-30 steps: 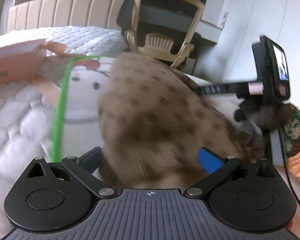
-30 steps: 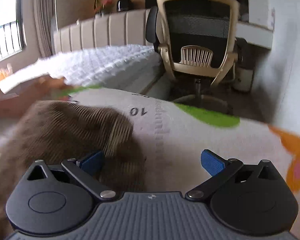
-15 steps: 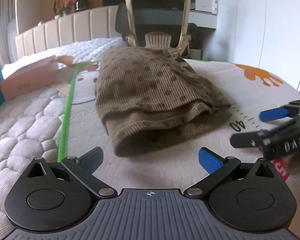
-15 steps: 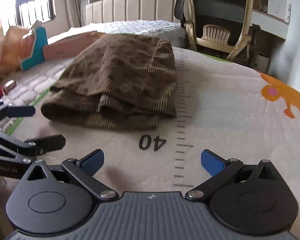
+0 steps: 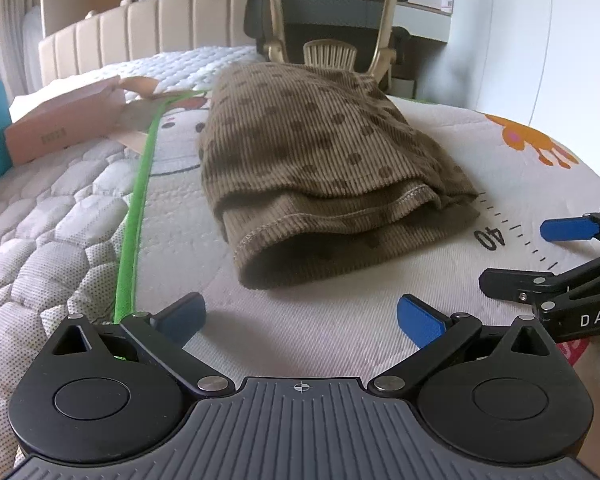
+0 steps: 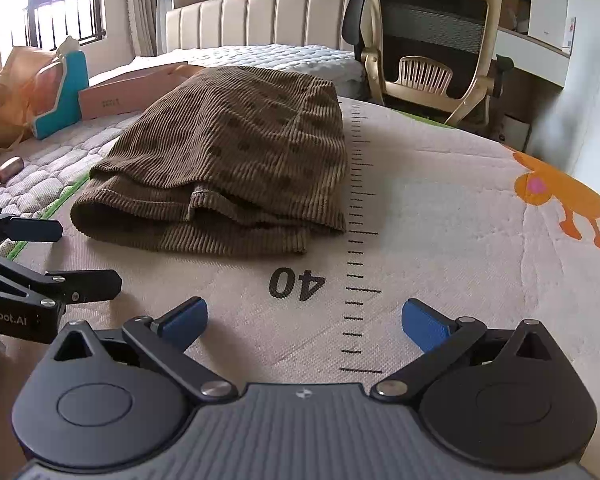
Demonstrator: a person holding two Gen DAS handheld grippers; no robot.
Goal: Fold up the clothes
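Note:
A brown dotted corduroy garment [image 5: 319,160] lies folded in layers on a printed mat [image 5: 499,160] on the bed. It also shows in the right wrist view [image 6: 236,160]. My left gripper [image 5: 300,318] is open and empty, just short of the garment's near hem. My right gripper [image 6: 303,320] is open and empty over the mat by the "40" mark [image 6: 298,283], apart from the garment. The right gripper shows at the right edge of the left wrist view [image 5: 555,252], and the left gripper at the left edge of the right wrist view [image 6: 40,256].
A pink cardboard box [image 5: 68,124] lies on the quilted mattress [image 5: 40,240] at the left. A green mat border [image 5: 136,224] runs along it. An office chair [image 6: 431,64] stands beyond the bed's far edge. Bags and a teal item [image 6: 64,96] sit at far left.
A second ago both grippers were close in on the garment, which was moving. Both have pulled back toward the near edge and stand open. The garment now lies still and folded.

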